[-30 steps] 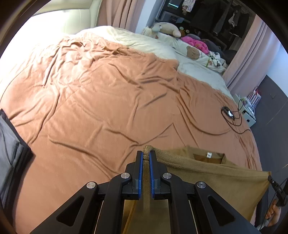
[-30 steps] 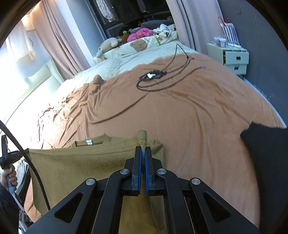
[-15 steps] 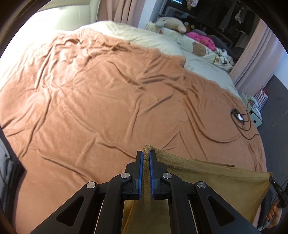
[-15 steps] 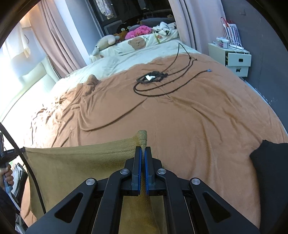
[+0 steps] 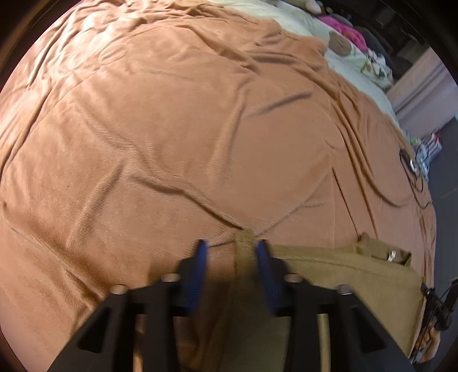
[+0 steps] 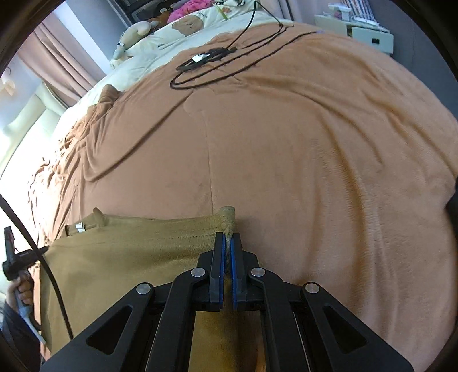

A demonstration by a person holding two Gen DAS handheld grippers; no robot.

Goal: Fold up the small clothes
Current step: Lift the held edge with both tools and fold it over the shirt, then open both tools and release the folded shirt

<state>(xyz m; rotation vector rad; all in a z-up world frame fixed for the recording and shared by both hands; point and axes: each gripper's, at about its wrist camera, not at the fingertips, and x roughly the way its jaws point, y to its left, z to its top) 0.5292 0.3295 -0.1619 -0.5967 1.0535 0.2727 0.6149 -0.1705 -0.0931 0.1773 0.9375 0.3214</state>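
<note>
A mustard-brown garment (image 6: 123, 254) lies spread on the orange-brown bed cover, its collar with a small white label (image 6: 78, 227) at the far left. My right gripper (image 6: 228, 239) is shut on the garment's right corner, low over the bed. In the left wrist view my left gripper (image 5: 232, 251) is open, its blue pads apart on either side of the garment's left corner (image 5: 244, 249), which rests on the cover. The garment (image 5: 343, 274) stretches to the right there, label (image 5: 391, 255) showing.
The orange-brown bed cover (image 6: 300, 143) fills both views. A black cable coil with a small device (image 6: 206, 58) lies at the far side. Pillows and soft toys (image 6: 186, 24) sit at the head. A white drawer unit (image 6: 369, 33) stands beside the bed. A dark item (image 6: 453, 200) lies at the right edge.
Both grippers have lowered the garment onto the bed. My left gripper has opened and let go of its corner. The right gripper stays shut on its corner.
</note>
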